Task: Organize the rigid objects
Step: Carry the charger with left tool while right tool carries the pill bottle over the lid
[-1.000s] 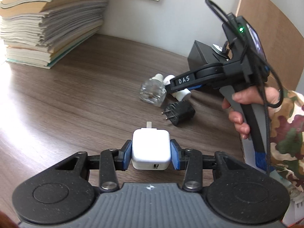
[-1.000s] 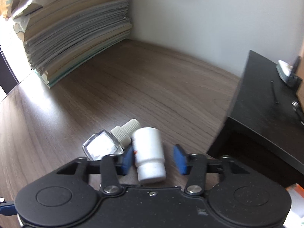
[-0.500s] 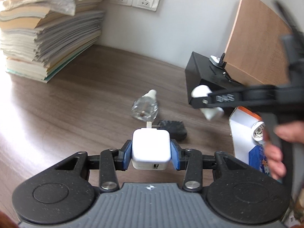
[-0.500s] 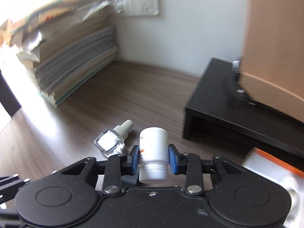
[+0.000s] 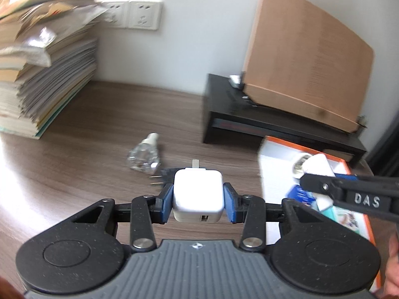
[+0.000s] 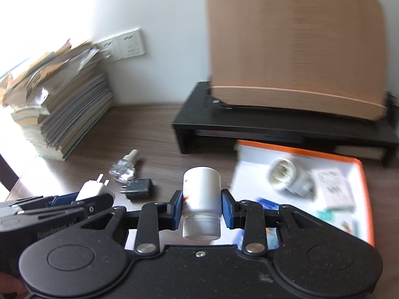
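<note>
My left gripper (image 5: 198, 196) is shut on a white USB charger cube (image 5: 197, 194), held above the wooden table. My right gripper (image 6: 201, 205) is shut on a white pill bottle (image 6: 201, 194) with its cap toward the camera, near the left edge of an orange-rimmed white tray (image 6: 359, 164). In the left wrist view the right gripper (image 5: 321, 189) with the bottle (image 5: 319, 164) hangs over that tray (image 5: 276, 154). A clear glass bottle (image 5: 144, 155) and a black plug adapter (image 6: 139, 188) lie on the table. In the right wrist view the left gripper (image 6: 74, 199) with the charger (image 6: 93, 188) shows at the left.
The tray holds a white lamp socket (image 6: 286, 174), a small white box (image 6: 333, 185) and some packets. A black monitor stand (image 6: 274, 129) with a wooden board (image 6: 299, 49) sits behind it. A tall stack of books and papers (image 5: 42, 79) fills the left, under wall sockets (image 5: 134, 15).
The right gripper closed on the pill bottle, lifted it and carried it right toward the tray. The left gripper rose a little with the charger still in it.
</note>
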`<action>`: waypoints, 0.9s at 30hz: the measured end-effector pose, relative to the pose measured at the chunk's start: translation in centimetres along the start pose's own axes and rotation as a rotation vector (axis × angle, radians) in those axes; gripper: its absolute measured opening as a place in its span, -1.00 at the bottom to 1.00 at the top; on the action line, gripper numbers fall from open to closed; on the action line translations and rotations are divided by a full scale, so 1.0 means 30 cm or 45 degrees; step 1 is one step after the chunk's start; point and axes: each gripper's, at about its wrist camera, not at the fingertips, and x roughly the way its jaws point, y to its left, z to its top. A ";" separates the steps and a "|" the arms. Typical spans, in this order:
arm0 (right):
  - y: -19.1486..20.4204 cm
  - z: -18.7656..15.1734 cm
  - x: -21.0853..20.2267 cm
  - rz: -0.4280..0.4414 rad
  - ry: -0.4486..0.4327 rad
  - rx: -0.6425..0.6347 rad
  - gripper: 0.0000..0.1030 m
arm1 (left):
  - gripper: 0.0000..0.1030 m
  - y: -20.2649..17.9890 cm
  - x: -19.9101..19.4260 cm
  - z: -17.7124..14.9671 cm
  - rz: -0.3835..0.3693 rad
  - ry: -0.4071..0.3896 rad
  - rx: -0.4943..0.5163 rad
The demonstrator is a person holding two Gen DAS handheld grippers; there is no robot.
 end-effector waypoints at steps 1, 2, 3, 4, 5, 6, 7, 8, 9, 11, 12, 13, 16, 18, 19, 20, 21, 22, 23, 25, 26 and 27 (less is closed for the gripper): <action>-0.015 -0.012 -0.031 -0.016 -0.013 0.014 -0.22 | -0.19 -0.019 -0.007 0.000 -0.020 0.002 0.008; -0.031 -0.023 -0.061 -0.036 -0.024 0.028 -0.22 | -0.19 -0.039 -0.014 -0.002 -0.035 0.003 0.020; -0.048 -0.034 -0.086 -0.056 -0.033 0.044 -0.22 | -0.19 -0.061 -0.022 -0.006 -0.047 0.001 0.038; -0.065 -0.046 -0.112 -0.074 -0.040 0.063 -0.22 | -0.19 -0.084 -0.028 -0.009 -0.062 -0.001 0.057; -0.084 -0.058 -0.137 -0.093 -0.048 0.081 -0.22 | -0.19 -0.104 -0.033 -0.012 -0.079 0.001 0.069; -0.101 -0.071 -0.162 -0.117 -0.053 0.096 -0.22 | -0.19 -0.126 -0.037 -0.014 -0.098 0.007 0.078; -0.117 -0.082 -0.185 -0.143 -0.055 0.108 -0.22 | -0.19 -0.145 -0.042 -0.018 -0.115 0.010 0.088; -0.133 -0.092 -0.207 -0.164 -0.057 0.123 -0.22 | -0.19 -0.165 -0.047 -0.021 -0.132 0.012 0.101; -0.150 -0.103 -0.227 -0.181 -0.058 0.140 -0.22 | -0.19 -0.185 -0.051 -0.023 -0.148 0.016 0.113; -0.184 -0.125 -0.270 -0.223 -0.060 0.174 -0.22 | -0.19 -0.223 -0.055 -0.026 -0.183 0.031 0.135; -0.202 -0.136 -0.288 -0.243 -0.064 0.192 -0.22 | -0.19 -0.240 -0.056 -0.030 -0.200 0.040 0.145; -0.219 -0.144 -0.307 -0.264 -0.068 0.212 -0.22 | -0.19 -0.257 -0.056 -0.031 -0.213 0.049 0.156; -0.264 -0.169 -0.358 -0.308 -0.083 0.267 -0.22 | -0.19 -0.304 -0.049 -0.036 -0.248 0.064 0.205; -0.287 -0.184 -0.380 -0.329 -0.093 0.285 -0.22 | -0.19 -0.323 -0.047 -0.040 -0.258 0.050 0.225; -0.297 -0.190 -0.383 -0.333 -0.090 0.289 -0.22 | -0.19 -0.330 -0.043 -0.041 -0.269 0.050 0.222; -0.304 -0.195 -0.385 -0.337 -0.087 0.287 -0.22 | -0.19 -0.337 -0.039 -0.042 -0.274 0.050 0.219; -0.312 -0.201 -0.390 -0.343 -0.091 0.287 -0.22 | -0.19 -0.345 -0.036 -0.041 -0.278 0.048 0.222; -0.320 -0.207 -0.393 -0.344 -0.097 0.289 -0.22 | -0.19 -0.355 -0.034 -0.041 -0.281 0.043 0.232; -0.329 -0.211 -0.392 -0.339 -0.102 0.295 -0.22 | -0.19 -0.363 -0.034 -0.042 -0.282 0.033 0.239; -0.348 -0.221 -0.383 -0.334 -0.117 0.315 -0.22 | -0.19 -0.376 -0.031 -0.047 -0.292 0.027 0.245; -0.355 -0.225 -0.376 -0.337 -0.120 0.326 -0.22 | -0.19 -0.384 -0.029 -0.052 -0.294 0.032 0.254; -0.361 -0.228 -0.367 -0.338 -0.117 0.338 -0.22 | -0.19 -0.391 -0.024 -0.060 -0.297 0.040 0.260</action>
